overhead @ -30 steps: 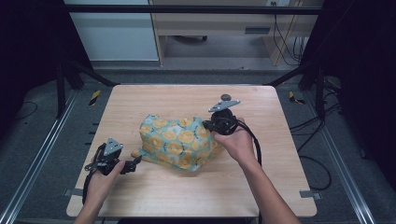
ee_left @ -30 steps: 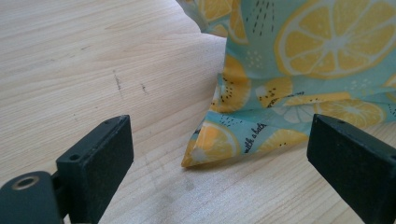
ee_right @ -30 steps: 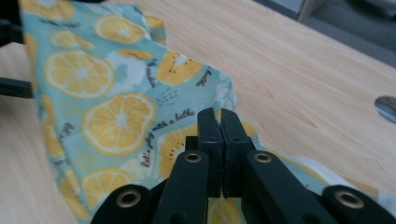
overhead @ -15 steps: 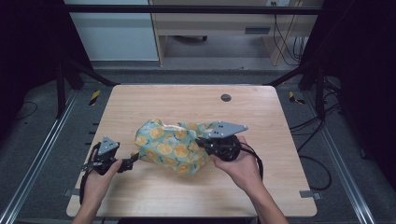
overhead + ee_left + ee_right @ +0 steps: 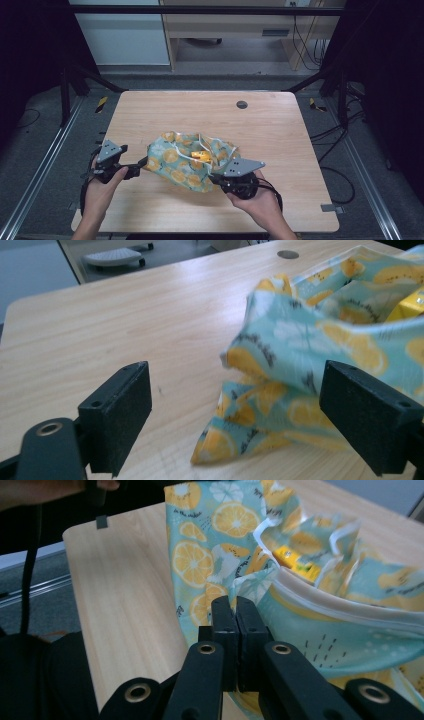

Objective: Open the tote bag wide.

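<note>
A teal cloth bag (image 5: 175, 167) printed with lemon slices lies on the wooden table (image 5: 200, 110), its mouth pulled open. A yellow box (image 5: 198, 154) shows inside it. My right gripper (image 5: 214, 178) is shut on the bag's near rim, with the fabric (image 5: 210, 555) pinched between its tips (image 5: 236, 605) and the yellow box (image 5: 295, 560) behind them. My left gripper (image 5: 139, 166) sits at the bag's left corner. Its jaws have just been closing but stand wide (image 5: 240, 390), with the bag's corner (image 5: 250, 415) between them, untouched by the pads.
A round cable hole (image 5: 242, 104) sits in the table's far right part. A pale cabinet (image 5: 125, 35) and a desk with cables stand beyond the far edge. Metal frame rails run along both sides of the table.
My right gripper has pulled the bag's rim toward the near edge, stretching the mouth open so the yellow box shows. The bag slid nearer. My left gripper has lifted slightly at the bag's corner.
</note>
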`<state>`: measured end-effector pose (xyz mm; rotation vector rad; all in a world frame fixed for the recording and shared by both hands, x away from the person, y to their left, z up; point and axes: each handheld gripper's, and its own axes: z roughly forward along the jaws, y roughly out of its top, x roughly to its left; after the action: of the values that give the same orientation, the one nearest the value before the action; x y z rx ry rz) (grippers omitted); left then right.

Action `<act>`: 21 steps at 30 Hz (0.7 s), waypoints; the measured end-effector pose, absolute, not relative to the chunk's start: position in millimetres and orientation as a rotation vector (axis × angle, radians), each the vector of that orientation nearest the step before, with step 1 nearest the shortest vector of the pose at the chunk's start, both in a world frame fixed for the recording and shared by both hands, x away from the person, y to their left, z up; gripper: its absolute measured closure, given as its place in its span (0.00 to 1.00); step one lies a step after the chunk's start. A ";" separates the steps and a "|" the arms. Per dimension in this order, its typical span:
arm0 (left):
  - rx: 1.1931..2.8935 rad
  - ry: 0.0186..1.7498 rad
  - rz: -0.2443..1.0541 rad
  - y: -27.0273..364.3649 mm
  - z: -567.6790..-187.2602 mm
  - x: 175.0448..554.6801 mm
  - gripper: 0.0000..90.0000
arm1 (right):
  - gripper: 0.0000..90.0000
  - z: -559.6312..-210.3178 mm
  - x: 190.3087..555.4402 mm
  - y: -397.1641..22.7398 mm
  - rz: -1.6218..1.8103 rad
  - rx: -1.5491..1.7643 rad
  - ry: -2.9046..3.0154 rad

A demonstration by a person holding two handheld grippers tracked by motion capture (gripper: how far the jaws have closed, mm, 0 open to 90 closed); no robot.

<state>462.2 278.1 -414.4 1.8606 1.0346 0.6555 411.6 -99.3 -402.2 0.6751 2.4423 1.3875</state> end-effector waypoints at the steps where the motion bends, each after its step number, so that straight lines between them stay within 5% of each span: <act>1: 1.868 1.024 0.657 275.4 -411.5 463.9 0.14 | 0.99 -405.0 410.9 -100.0 1.382 0.676 2.447; 21: 2.096 0.951 0.495 215.4 -397.8 538.6 0.21 | 0.98 -418.7 409.3 -100.6 1.425 0.686 2.462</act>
<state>538.6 215.4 -397.8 2.0964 0.9508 0.4955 409.3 -100.6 -418.7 0.6863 2.4616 1.4251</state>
